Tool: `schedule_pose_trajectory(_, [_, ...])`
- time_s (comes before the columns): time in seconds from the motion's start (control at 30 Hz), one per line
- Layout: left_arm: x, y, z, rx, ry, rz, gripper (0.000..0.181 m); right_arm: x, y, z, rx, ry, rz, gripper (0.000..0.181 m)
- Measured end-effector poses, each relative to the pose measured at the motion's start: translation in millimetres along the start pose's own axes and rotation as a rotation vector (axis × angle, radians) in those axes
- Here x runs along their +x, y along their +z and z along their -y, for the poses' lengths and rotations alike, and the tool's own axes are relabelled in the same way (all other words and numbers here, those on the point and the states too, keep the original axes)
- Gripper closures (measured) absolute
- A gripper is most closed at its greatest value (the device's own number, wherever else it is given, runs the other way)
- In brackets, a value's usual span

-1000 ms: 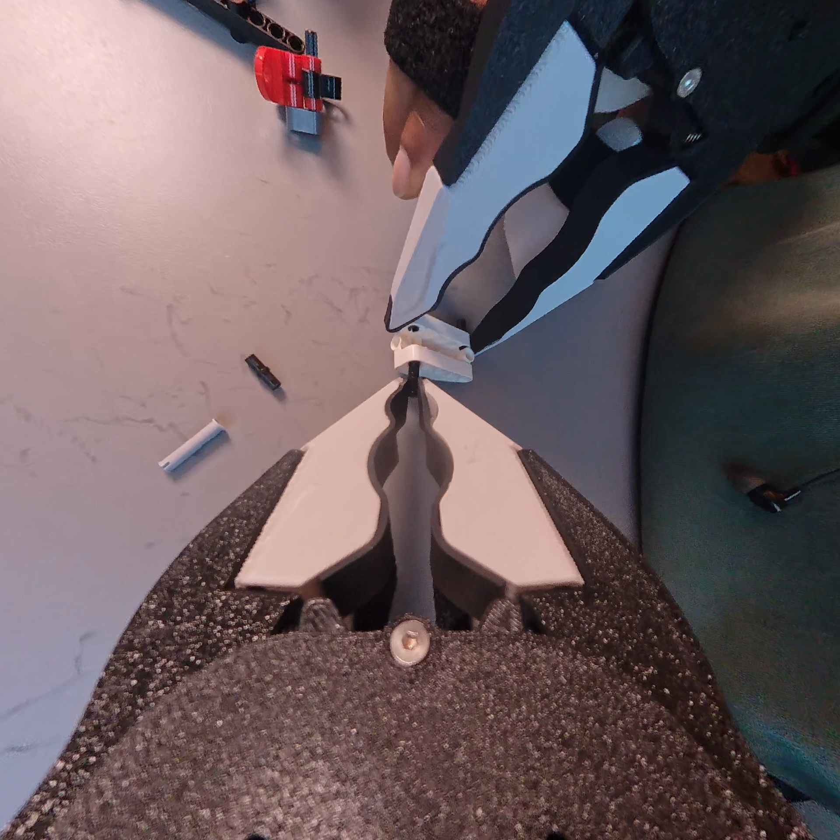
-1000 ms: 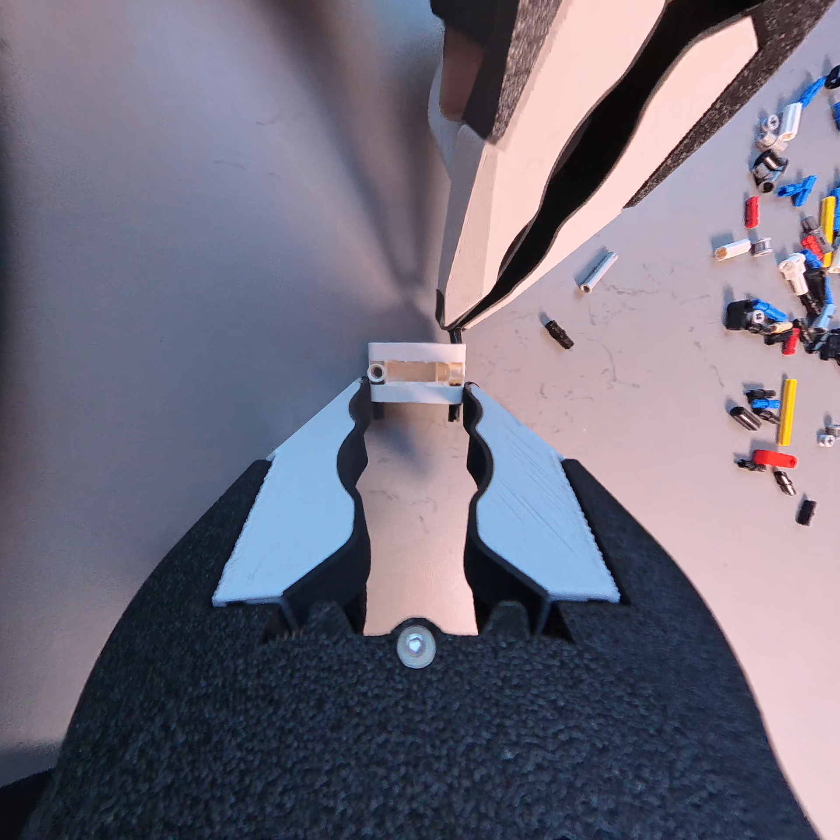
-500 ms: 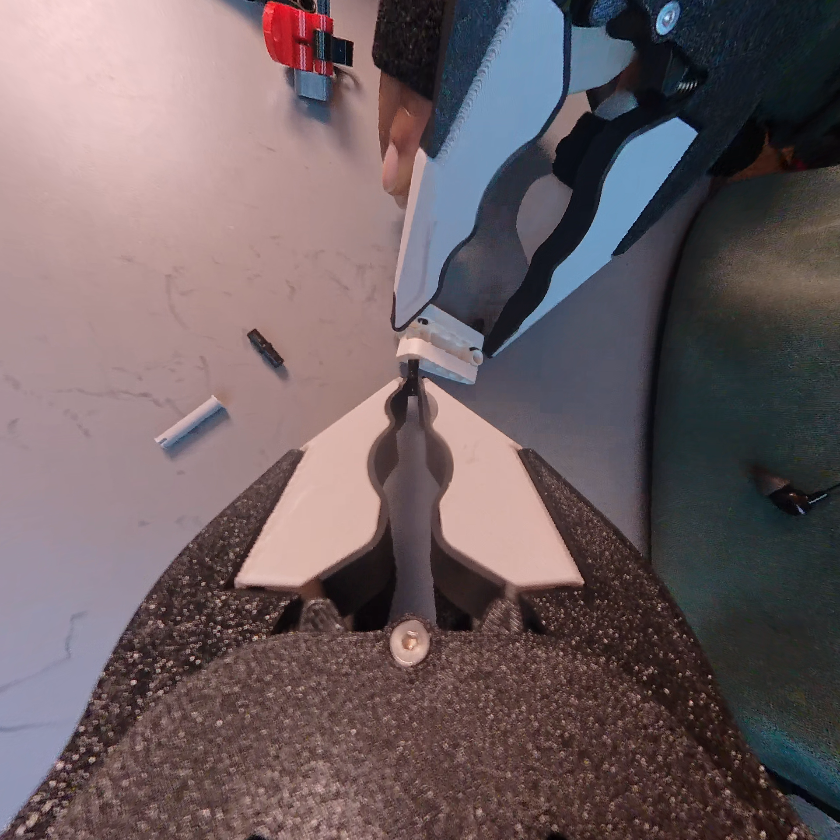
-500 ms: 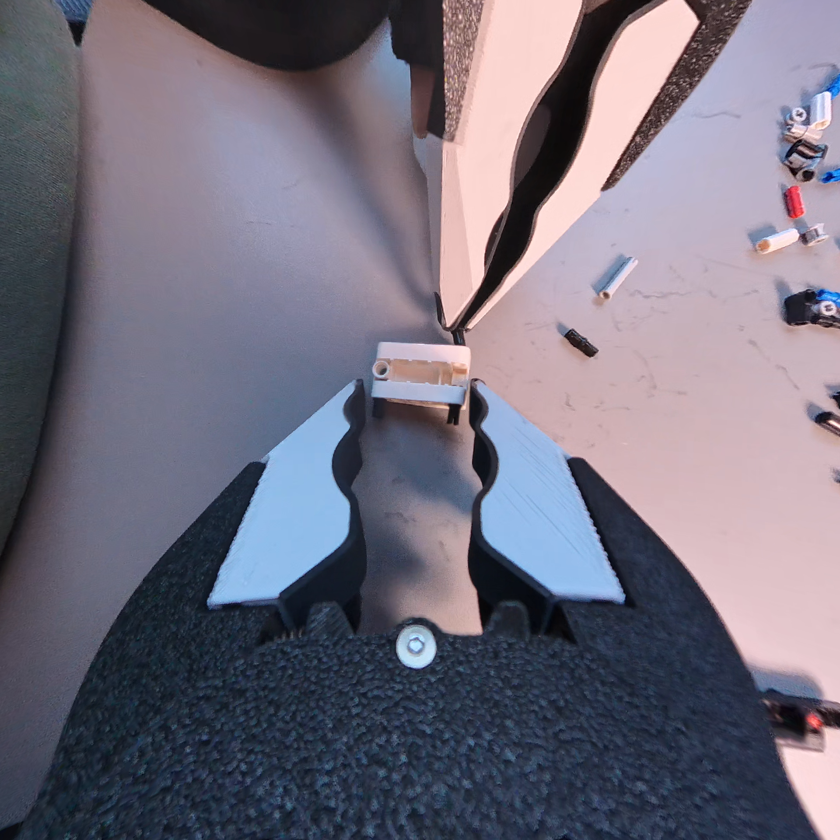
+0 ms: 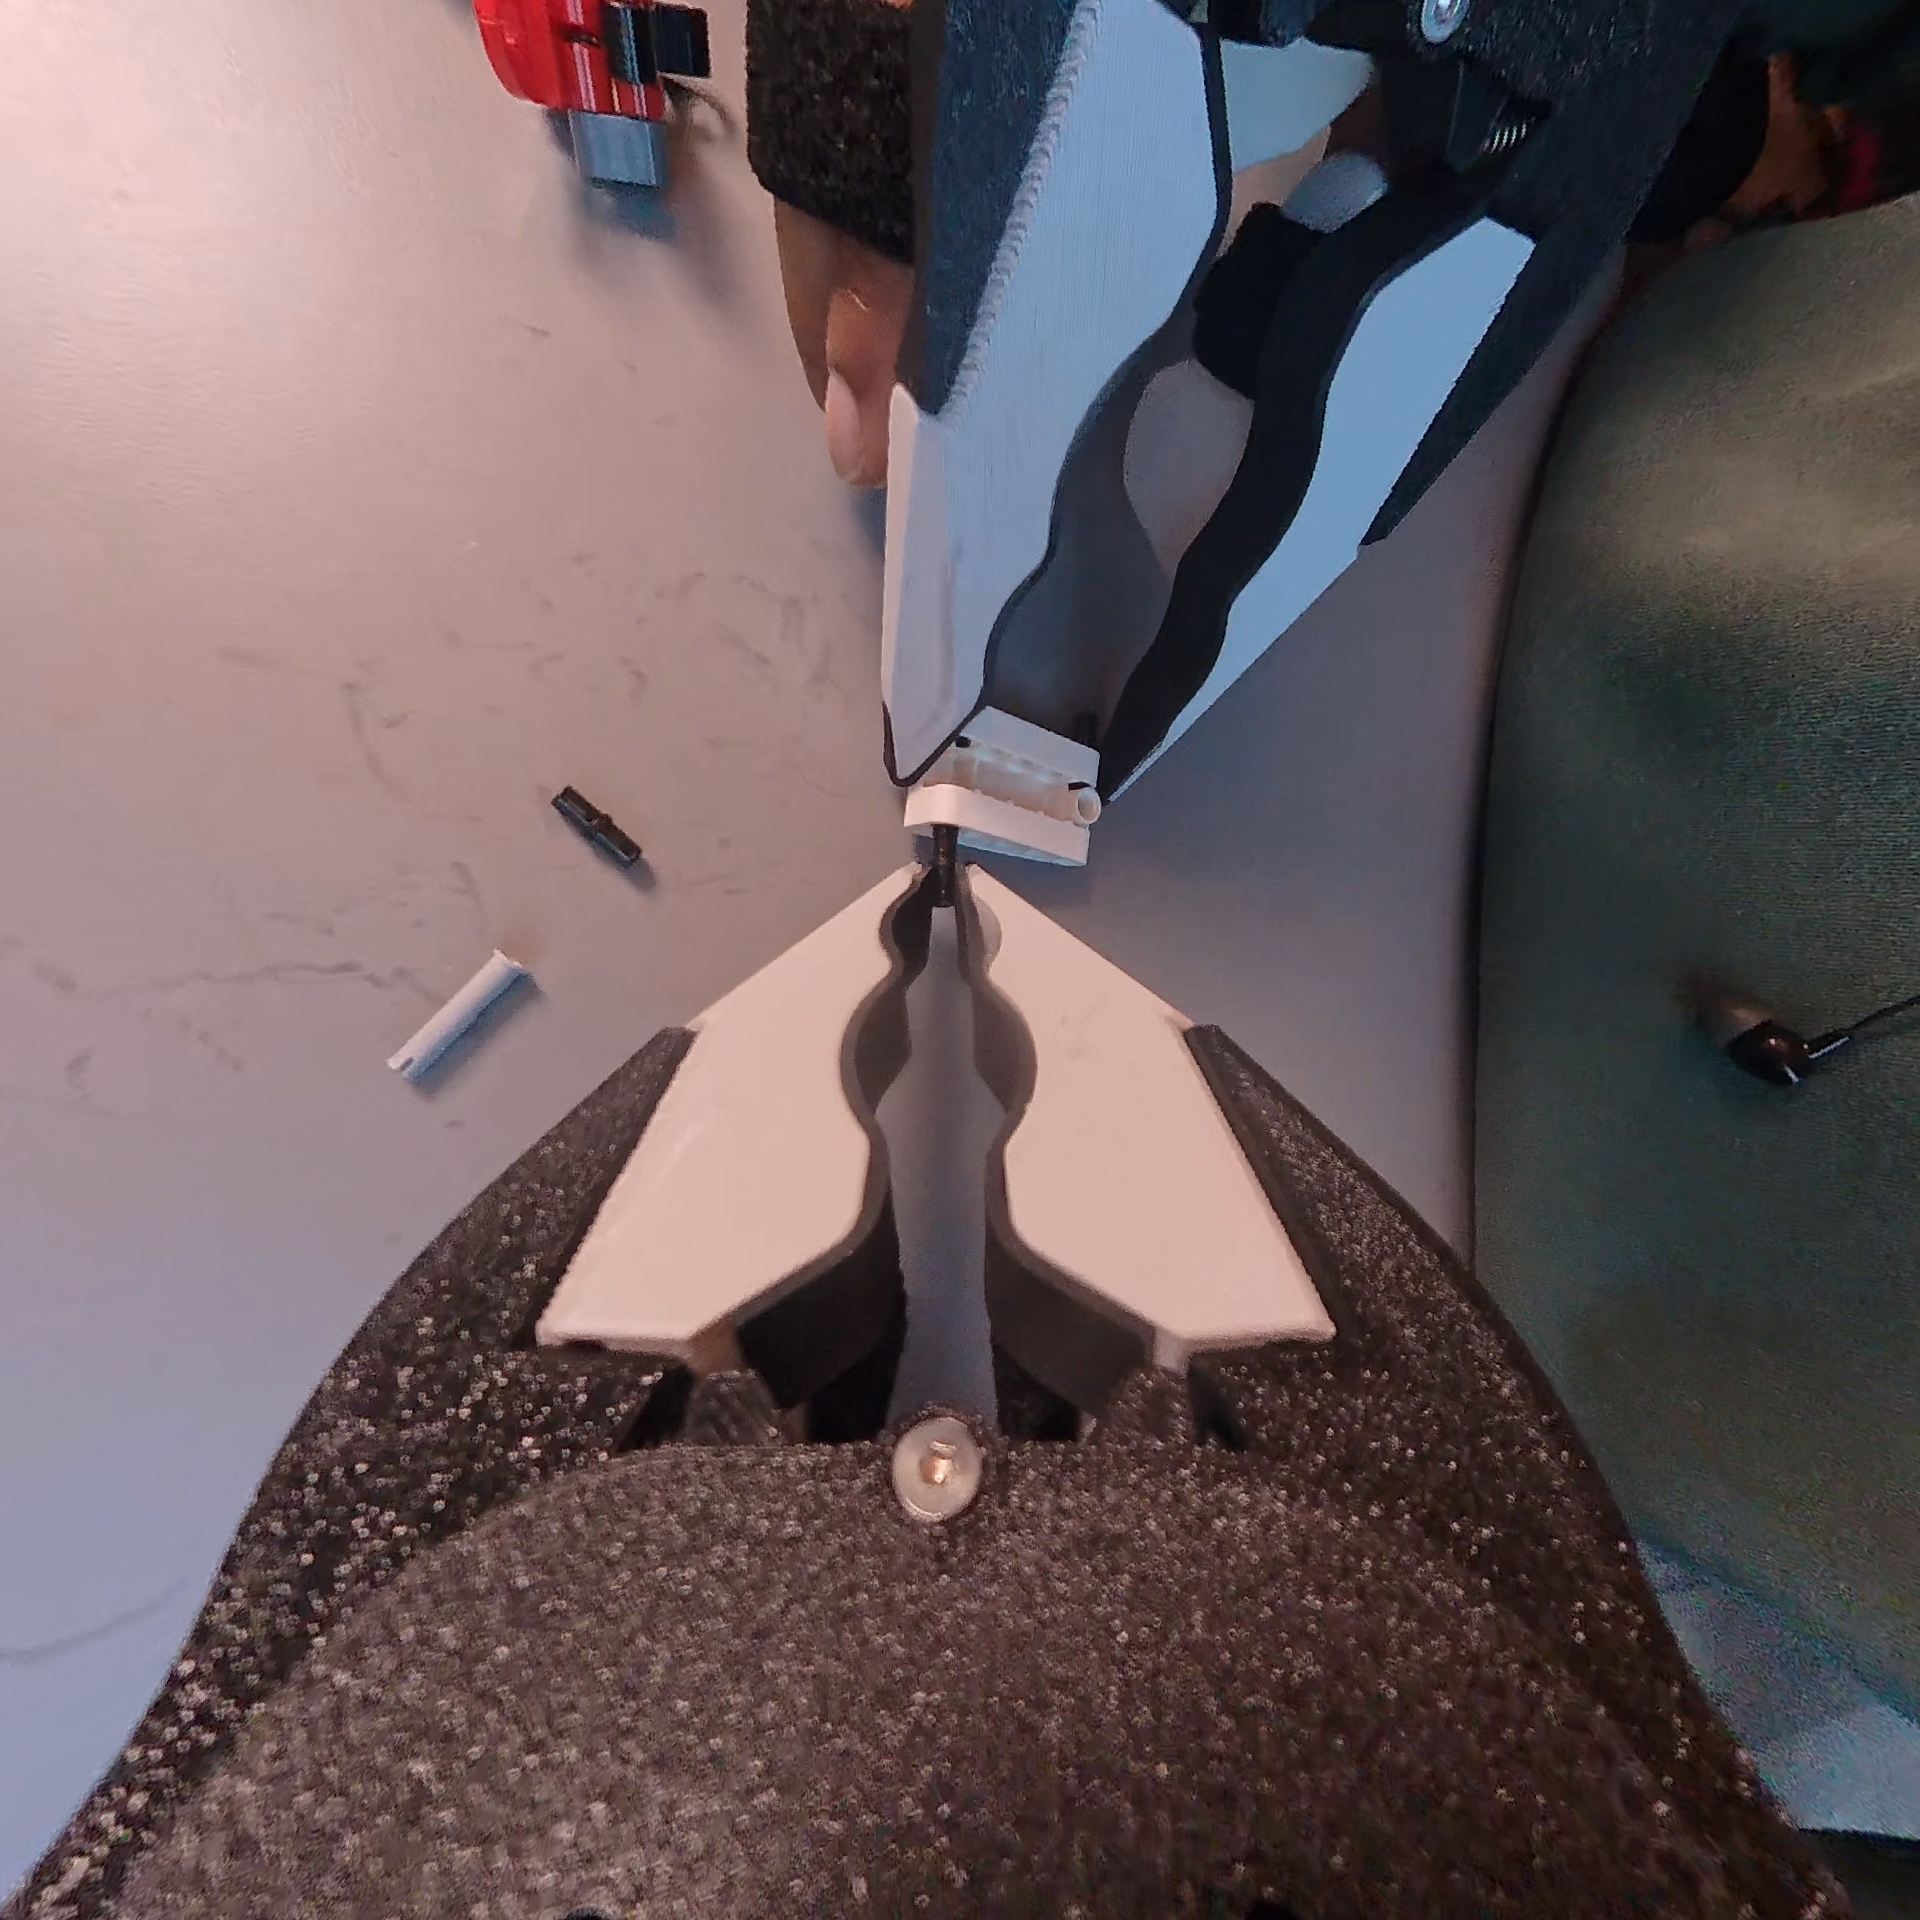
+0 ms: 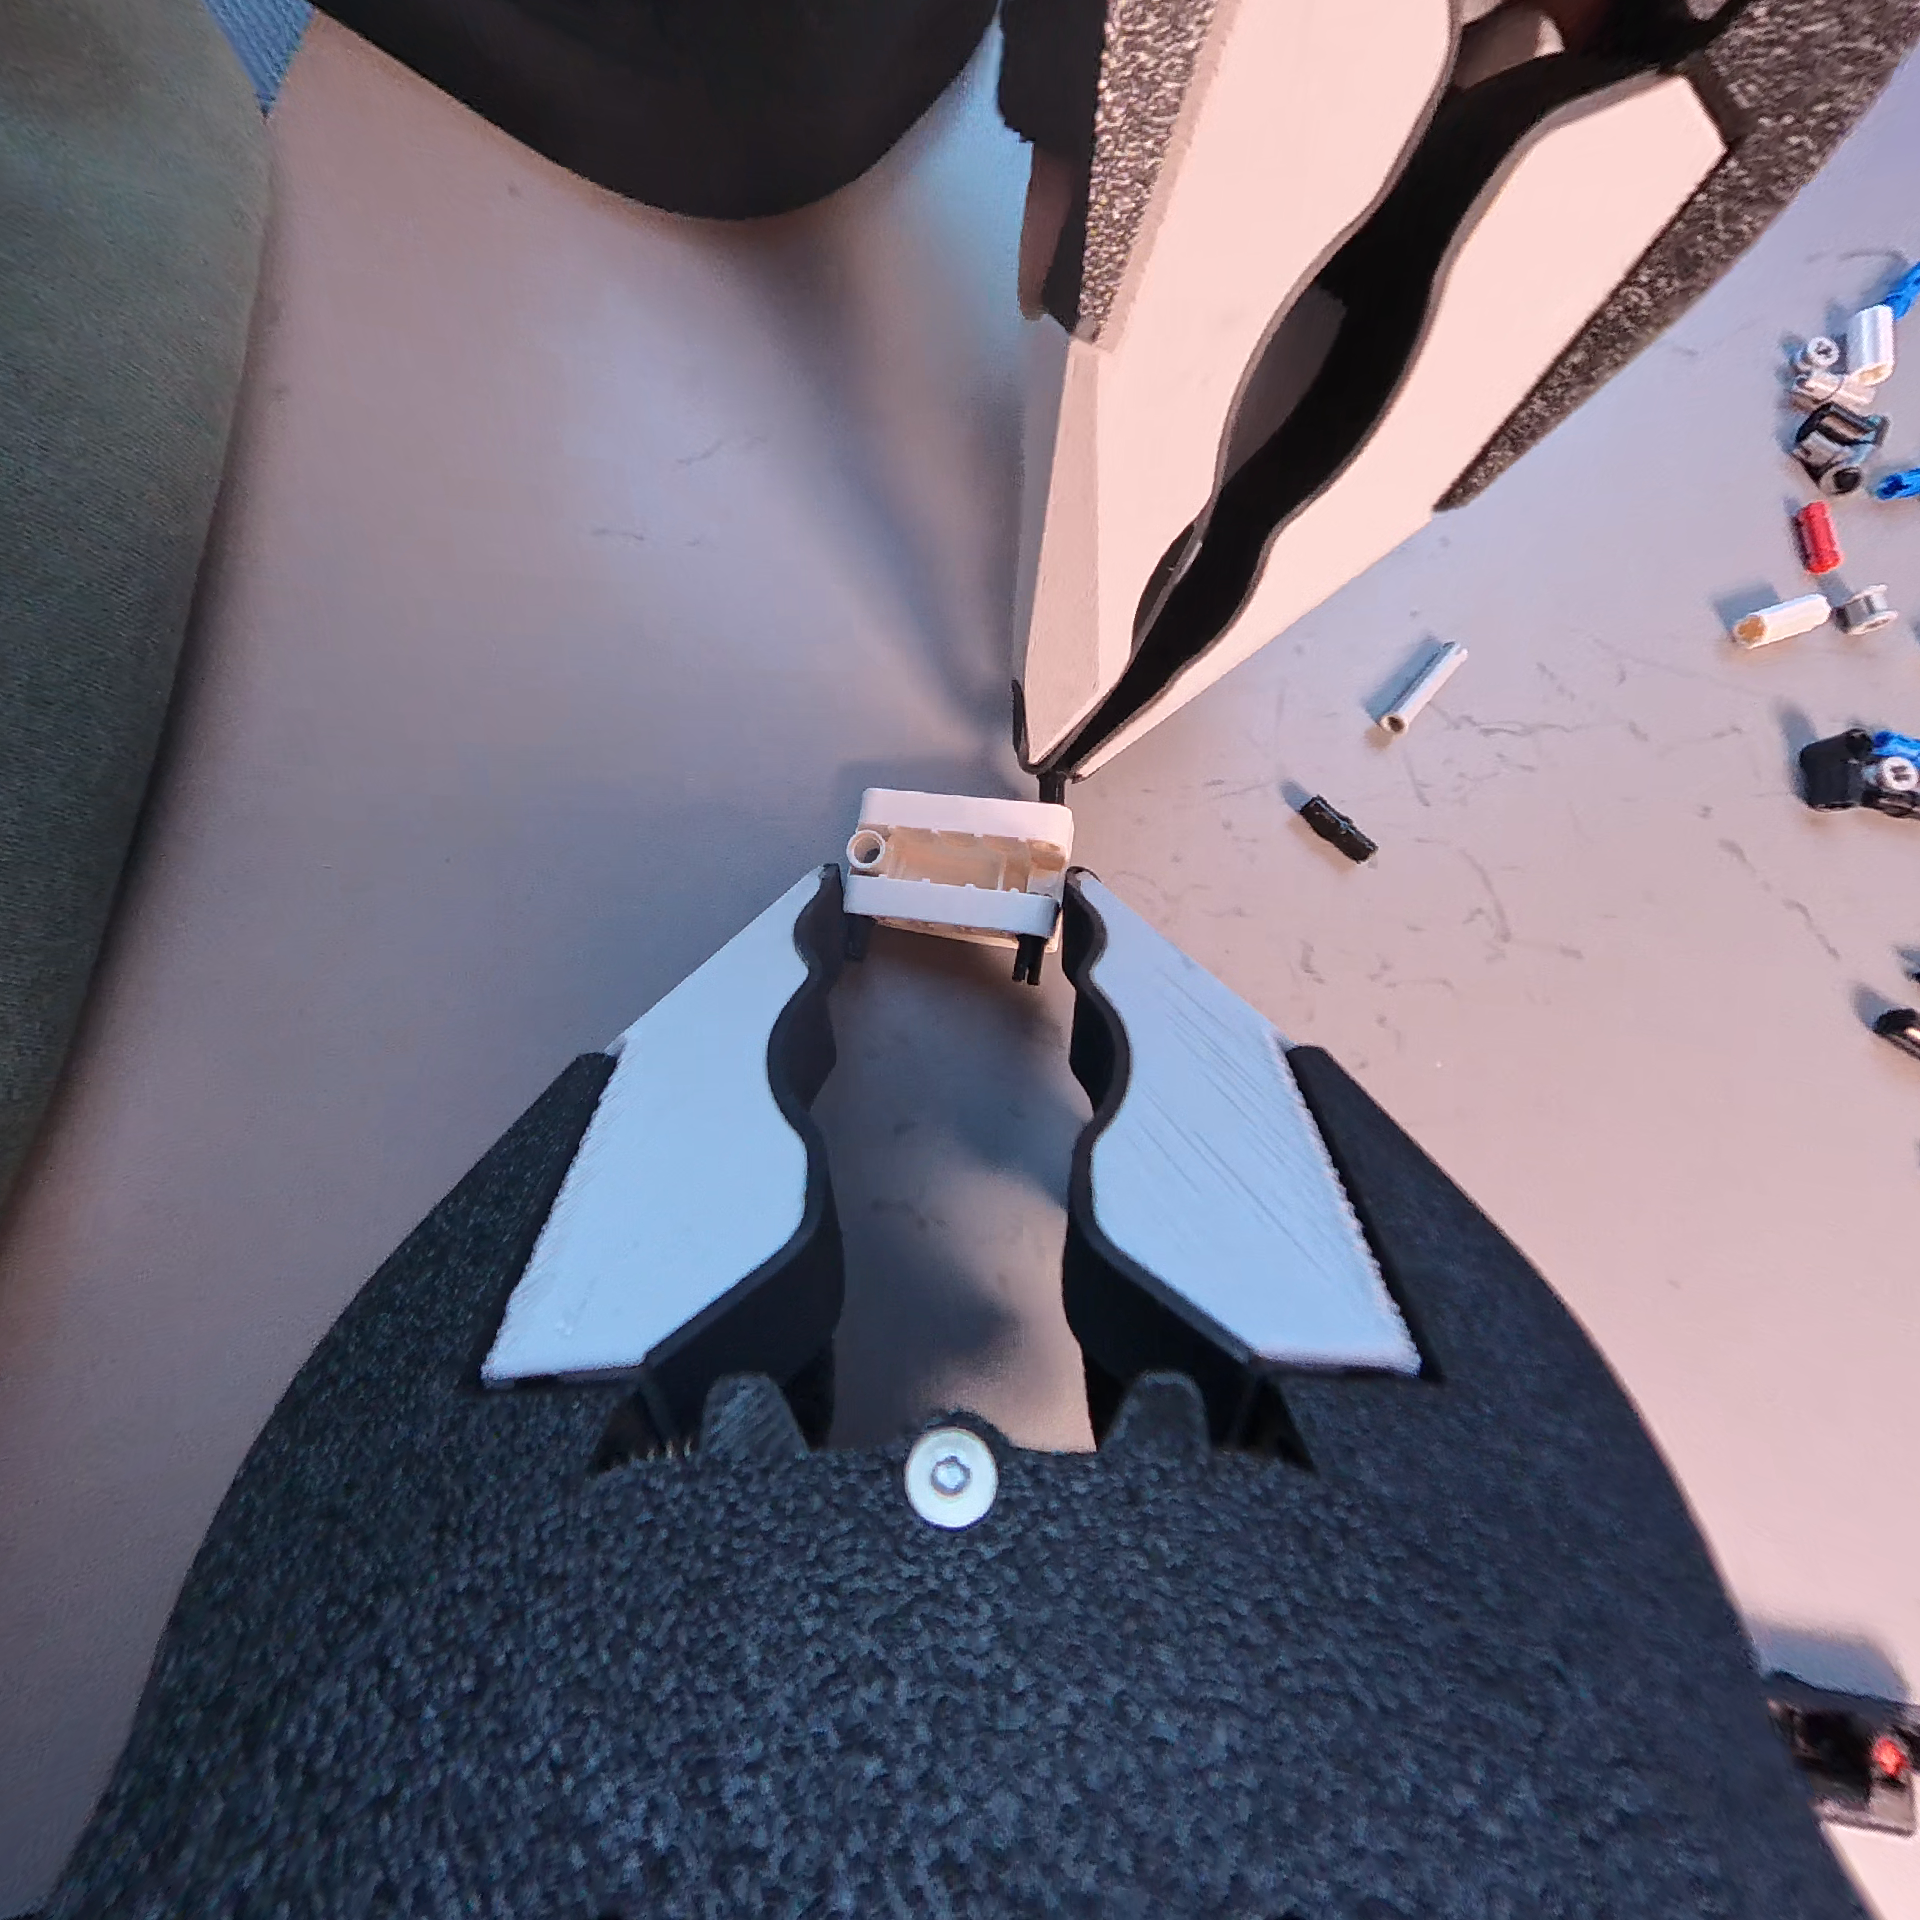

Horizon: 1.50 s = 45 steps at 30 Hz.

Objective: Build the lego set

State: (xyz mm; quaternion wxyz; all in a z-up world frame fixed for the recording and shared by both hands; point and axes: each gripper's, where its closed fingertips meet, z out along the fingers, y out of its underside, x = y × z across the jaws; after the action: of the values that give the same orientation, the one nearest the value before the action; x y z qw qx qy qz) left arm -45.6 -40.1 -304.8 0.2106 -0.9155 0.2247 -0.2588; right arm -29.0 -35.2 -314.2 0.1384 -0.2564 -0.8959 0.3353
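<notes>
Right claw (image 6: 954, 899): pinched white block (image 6: 961, 857), frame centre.
Left claw (image 5: 943, 894): pinched black pin (image 5: 941, 854) at block's corner.
Progress: early; many parts (image 6: 1844, 416) loose, right edge of bench (image 6: 1455, 935).

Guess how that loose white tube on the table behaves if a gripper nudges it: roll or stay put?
The white tube looks round and lies on its side on the smooth table, so it probably rolls sideways. It looks hollow, so likely light and stiff.
</notes>
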Motion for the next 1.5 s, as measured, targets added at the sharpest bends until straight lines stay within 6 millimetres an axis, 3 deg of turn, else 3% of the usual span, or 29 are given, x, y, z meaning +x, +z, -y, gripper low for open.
schedule_pose_trajectory(0.23, [0.8,-3.0,0.9,-0.03,-0.019,-0.079,0.178,-0.2,1.1,1.1,-0.044,-0.031,0.023,0.14])
schedule_pose_trajectory(0.5, [1.4,-1.9,1.3,0.173,-0.116,-0.177,0.178,-1.1,0.7,1.2,0.005,-0.008,0.025,0.14])
schedule_pose_trajectory(1.03, [-1.4,-3.7,10.7,0.25,-0.103,-0.105,0.179,0.6,-0.4,-0.4,-0.012,-0.004,0.027,0.14])
schedule_pose_trajectory(1.1, [13.8,-4.6,22.5,0.294,-0.118,-0.191,0.181,0.6,7.3,8.4,0.025,0.006,0.019,0.14])
schedule_pose_trajectory(1.17, [13.3,6.3,18.8,0.203,-0.043,-0.102,0.181,1.5,6.7,7.4,0.007,-0.007,0.025,0.14])
schedule_pose_trajectory(1.27, [-0.6,-16.1,27.8,0.263,-0.037,-0.034,0.181,5.1,1.7,1.5,0.007,0.02,0.01,0.14])
schedule_pose_trajectory(1.4, [-25.1,-30.3,11.1,0.238,-0.024,0.086,0.181,4.3,1.4,1.1,0.002,0.011,0.001,0.14])
schedule_pose_trajectory(1.5, [-37.3,-49.6,6.4,0.307,-0.054,0.14,0.167,4.6,1.3,0.9,0.006,0.023,-0.002,0.14])
